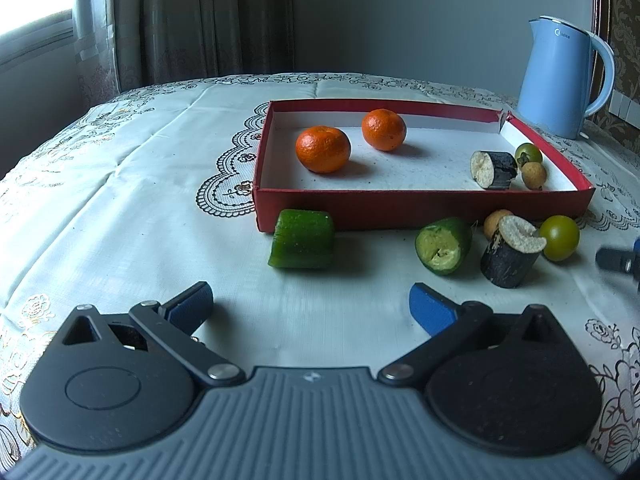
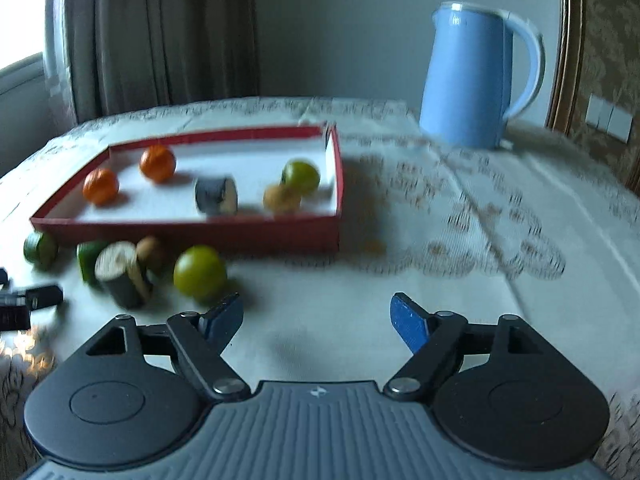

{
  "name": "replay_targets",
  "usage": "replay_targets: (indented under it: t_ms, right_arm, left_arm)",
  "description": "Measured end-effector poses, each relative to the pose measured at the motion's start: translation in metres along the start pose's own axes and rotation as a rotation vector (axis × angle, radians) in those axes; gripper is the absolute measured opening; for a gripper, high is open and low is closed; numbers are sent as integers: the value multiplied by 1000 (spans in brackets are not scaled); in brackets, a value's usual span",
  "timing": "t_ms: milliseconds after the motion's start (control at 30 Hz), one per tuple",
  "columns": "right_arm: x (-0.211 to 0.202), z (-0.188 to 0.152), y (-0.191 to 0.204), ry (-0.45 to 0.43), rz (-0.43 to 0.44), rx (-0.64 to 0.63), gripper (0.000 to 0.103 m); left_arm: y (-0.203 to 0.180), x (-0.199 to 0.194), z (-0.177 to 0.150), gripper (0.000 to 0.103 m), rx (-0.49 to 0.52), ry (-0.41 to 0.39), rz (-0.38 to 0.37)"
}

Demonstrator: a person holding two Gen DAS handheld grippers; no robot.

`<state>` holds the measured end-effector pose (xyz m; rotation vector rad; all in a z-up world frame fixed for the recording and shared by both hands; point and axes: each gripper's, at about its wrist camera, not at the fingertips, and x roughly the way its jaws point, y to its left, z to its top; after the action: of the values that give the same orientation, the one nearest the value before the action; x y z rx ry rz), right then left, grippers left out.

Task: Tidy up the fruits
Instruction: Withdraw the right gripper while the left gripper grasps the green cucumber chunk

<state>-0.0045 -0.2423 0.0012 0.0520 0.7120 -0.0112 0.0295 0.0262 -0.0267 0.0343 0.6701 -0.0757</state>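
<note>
Loose fruits are seen along the red tray's (image 1: 420, 210) front wall, mid-frame: green chunk (image 1: 302, 239), cut green piece (image 1: 443, 245), dark-skinned stub (image 1: 508, 254), green round fruit (image 1: 559, 237). Two oranges (image 1: 323, 149) are already inside, upper centre. The chunks are judged light, firm, slightly slick; grip across curved sides is advised. Left gripper (image 1: 311, 305) and right gripper (image 2: 317, 315) are shown spread wide, nothing held.
</note>
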Motion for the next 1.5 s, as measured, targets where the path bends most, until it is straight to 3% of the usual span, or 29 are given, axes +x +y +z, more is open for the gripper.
replay_targets:
  t_ms: [200, 300, 467, 600, 667, 733, 867, 1033, 1500]
  right_arm:
    - [6, -10, -3, -13, 12, -5, 84]
    - [7, -10, -2, -12, 12, -7, 86]
    - [10, -9, -4, 0, -5, 5, 97]
    - [11, -10, -3, 4, -6, 2, 98]
    - [11, -10, -3, 4, -6, 2, 98]
    - [11, -10, -3, 4, -6, 2, 98]
    - [11, -10, -3, 4, -6, 2, 99]
    - [11, -10, -3, 4, -6, 2, 99]
    - [11, -10, -3, 4, -6, 2, 99]
  left_arm:
    - [8, -3, 1, 103, -13, -1, -2]
    - [14, -4, 5, 103, 4, -22, 37]
    - [22, 3, 19, 103, -43, -17, 27]
    - [18, 14, 22, 83, -31, 16, 33]
    - [17, 16, 22, 82, -30, 15, 50]
    - [17, 15, 21, 72, -30, 4, 59]
    - [17, 14, 21, 65, -29, -2, 47]
    - [11, 10, 20, 32, 0, -11, 8]
    - [11, 6, 19, 31, -4, -16, 4]
